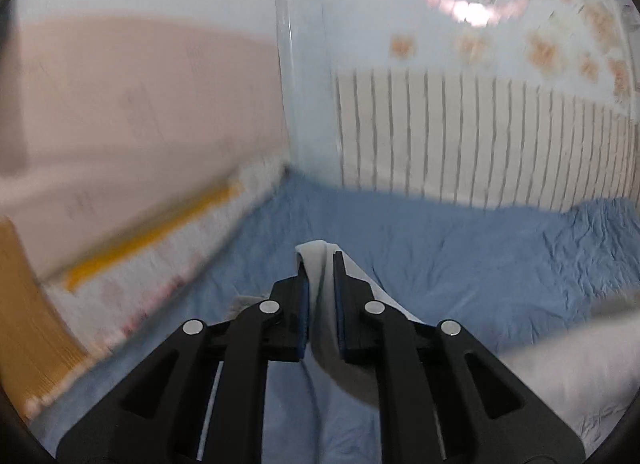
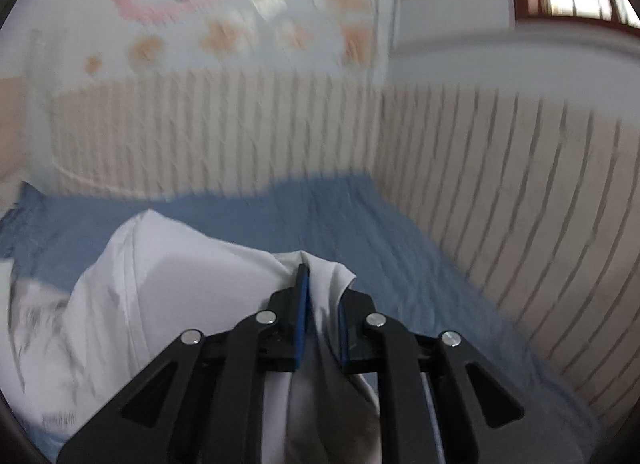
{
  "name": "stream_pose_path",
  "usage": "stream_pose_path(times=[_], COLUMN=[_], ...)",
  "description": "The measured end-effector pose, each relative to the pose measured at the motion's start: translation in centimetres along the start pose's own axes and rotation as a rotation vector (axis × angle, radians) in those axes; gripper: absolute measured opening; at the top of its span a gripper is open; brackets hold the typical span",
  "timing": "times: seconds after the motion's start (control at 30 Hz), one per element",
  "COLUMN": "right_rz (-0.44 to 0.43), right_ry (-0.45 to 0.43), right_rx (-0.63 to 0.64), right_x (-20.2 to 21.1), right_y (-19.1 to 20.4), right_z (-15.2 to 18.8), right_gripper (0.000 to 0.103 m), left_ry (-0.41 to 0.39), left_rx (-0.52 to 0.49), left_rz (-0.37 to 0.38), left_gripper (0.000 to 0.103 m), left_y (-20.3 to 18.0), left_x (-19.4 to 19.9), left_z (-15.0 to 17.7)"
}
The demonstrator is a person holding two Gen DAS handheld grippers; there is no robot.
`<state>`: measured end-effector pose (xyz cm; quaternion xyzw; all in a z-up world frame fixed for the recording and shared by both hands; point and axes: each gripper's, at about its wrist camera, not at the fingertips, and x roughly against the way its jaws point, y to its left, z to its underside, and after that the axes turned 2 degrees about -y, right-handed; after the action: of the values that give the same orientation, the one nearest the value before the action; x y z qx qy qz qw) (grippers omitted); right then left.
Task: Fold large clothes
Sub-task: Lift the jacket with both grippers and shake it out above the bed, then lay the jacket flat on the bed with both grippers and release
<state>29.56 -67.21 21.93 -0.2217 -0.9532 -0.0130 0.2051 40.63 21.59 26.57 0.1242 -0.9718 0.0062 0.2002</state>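
Both jaws pinch white garment [image 2: 160, 264] — left gripper [image 1: 320, 264], right gripper [image 2: 324, 276] — its body trailing beneath me over the blue sheet [image 1: 460, 256].

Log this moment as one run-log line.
left gripper: shut on white garment | right gripper: shut on white garment | surface: blue sheet

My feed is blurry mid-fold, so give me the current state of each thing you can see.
Left hand-held gripper: shut on white garment, fabric pinched between its pads.
Right hand-held gripper: shut on white garment, edge gathered between its pads.
White garment: lifted and bunched, draping toward the bed.
Blue bedsheet: spread out, wrinkled.
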Motion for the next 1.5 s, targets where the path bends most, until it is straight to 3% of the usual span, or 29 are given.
stream_pose_path(times=[0.1,0.13,0.17,0.2,0.23,0.37,0.47,0.6,0.73,0.87,1.03,1.1,1.13,1.17,1.23,1.27,1.3,1.37,1.4,1.5], right_rz=[0.002,-0.019,-0.058,-0.06,-0.053,-0.085,-0.154,-0.24,-0.267,-0.278,-0.277,-0.268,-0.279,-0.289,-0.31,-0.322,-0.326,-0.335,-0.352,-0.405], right_ry=[0.111,0.13,0.161,0.169,0.138,0.061,0.03,0.142,0.253,0.321,0.427,0.459,0.475,0.488,0.501,0.5,0.491,0.469,0.458,0.434], right_rx=[0.011,0.017,0.024,0.035,0.058,0.015,-0.044,-0.052,-0.015,0.005,-0.051,-0.092,-0.117,-0.136,-0.156,-0.142,-0.118,-0.085,-0.088,-0.133], right_x=[-5.3,-6.1,-6.9,-7.2,-6.8,-3.4,0.5,1.8,1.5,-0.3,-3.6,-4.6,-4.9,-5.3,-5.5,-5.3,-4.9,-4.1,-3.4,-1.6], right_y=[0.6,1.0,1.5,1.8,2.2,1.7,1.9,4.4,7.7,10.2,11.2,11.6,11.6,11.7,11.8,12.0,12.3,12.3,11.9,10.2], right_z=[2.8,3.5,4.7,5.4,6.3,8.7,11.3,17.0,22.7,25.9,29.8,31.2,31.9,32.0,32.5,32.4,32.0,31.3,30.7,29.0], right_gripper=[0.024,0.031,0.044,0.092,0.099,0.101,0.101,0.101,0.101,0.101,0.101,0.101,0.101,0.1,0.091,0.073,0.053,0.029,0.021,0.011], left_ry=[0.064,0.054,0.039,0.03,0.021,0.026,0.02,0.037,0.128,0.183,0.283,0.342,0.36,0.383,0.41,0.422,0.425,0.426,0.421,0.388], left_rx=[0.002,-0.004,-0.007,0.002,0.014,0.016,-0.025,-0.176,-0.297,-0.294,-0.288,-0.306,-0.315,-0.341,-0.344,-0.342,-0.346,-0.345,-0.343,-0.369], left_rz=[0.02,0.002,-0.021,-0.031,-0.034,-0.009,0.083,0.22,0.339,0.325,0.367,0.423,0.441,0.428,0.453,0.471,0.479,0.504,0.517,0.555], left_gripper=[0.032,0.045,0.075,0.09,0.1,0.1,0.1,0.1,0.1,0.1,0.1,0.082,0.052,0.034,0.019,0.015,0.014,0.011,0.011,0.01], left_y=[-0.9,-0.9,-1.0,-1.0,-1.1,-2.6,-5.9,-12.2,-18.6,-21.3,-25.2,-26.2,-27.0,-27.4,-27.5,-27.4,-27.3,-26.5,-25.9,-24.6], left_x=[-4.0,-4.4,-4.6,-4.5,-4.4,-2.8,-0.6,1.4,0.6,-1.8,-6.5,-8.2,-8.8,-9.4,-9.8,-9.6,-9.2,-7.8,-6.8,-3.1], left_z=[2.5,3.4,4.3,5.0,5.5,7.8,10.7,15.7,21.0,23.7,24.9,25.8,26.1,26.6,27.3,27.6,27.7,27.6,27.4,26.3])
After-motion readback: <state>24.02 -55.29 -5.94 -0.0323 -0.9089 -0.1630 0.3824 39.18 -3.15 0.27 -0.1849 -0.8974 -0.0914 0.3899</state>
